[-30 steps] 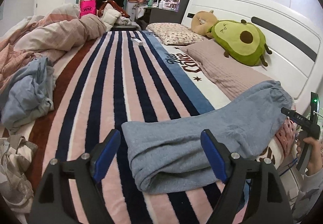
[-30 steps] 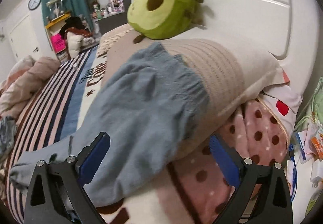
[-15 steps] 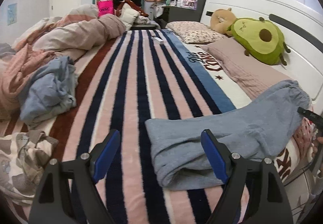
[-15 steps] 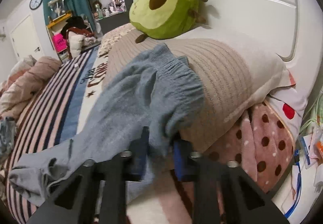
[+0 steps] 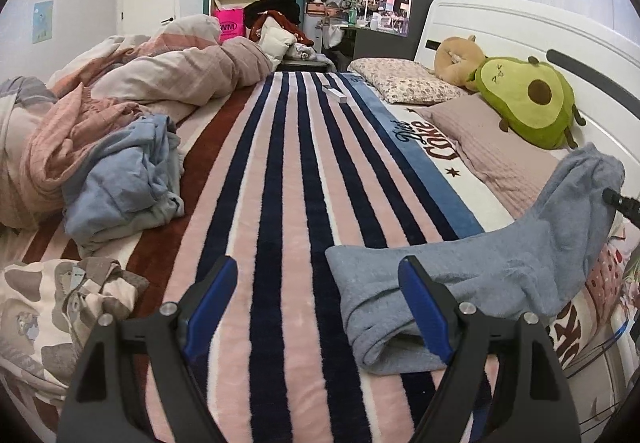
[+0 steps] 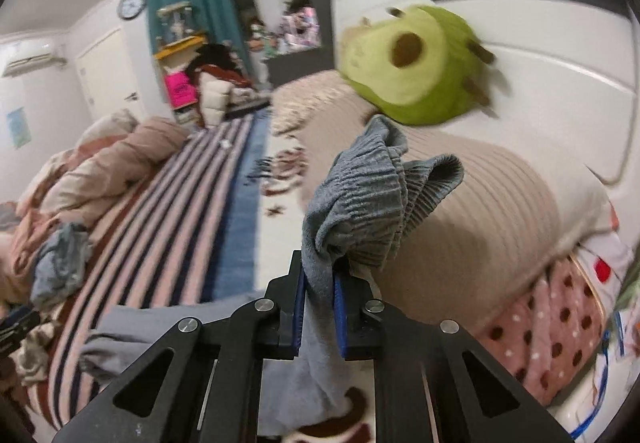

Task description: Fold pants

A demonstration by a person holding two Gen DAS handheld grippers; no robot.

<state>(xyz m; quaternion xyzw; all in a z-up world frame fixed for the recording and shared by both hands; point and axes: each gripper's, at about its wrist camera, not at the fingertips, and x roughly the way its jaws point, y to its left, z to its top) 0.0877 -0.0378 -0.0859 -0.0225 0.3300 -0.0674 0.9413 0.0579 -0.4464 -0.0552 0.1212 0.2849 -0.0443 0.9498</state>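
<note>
The pants (image 5: 472,263) lie on the striped bed (image 5: 280,203) across its stripes, long axis running from the leg end near the middle of the bed to the waistband, which climbs onto the beige pillow (image 6: 480,211) just below the avocado plush (image 5: 528,99). The step in hand looks like the first fold: the right gripper (image 6: 318,307) has its jaws clenched on the gathered elastic waistband, cloth bunched above the pads and hanging below them, and that end is raised off the pillow. The left gripper (image 5: 316,303) hovers over the leg end with jaws wide apart and nothing grasped; its right finger overlaps the cloth in the left wrist view, but whether it touches I cannot tell. The leg end points away from the pillow, toward the heap of light-blue clothes (image 5: 124,179) on the far side of the bed. The legs seem already stacked, so the pants read as one long strip. The next move probably calls for carrying the waistband away from the pillow, along the strip, toward the leg end, while the left gripper pins or takes the cuffs so the strip does not drag. The risk, as I judge it, is the single-point pinch letting the waistband twist, leaving a skewed fold.
</note>
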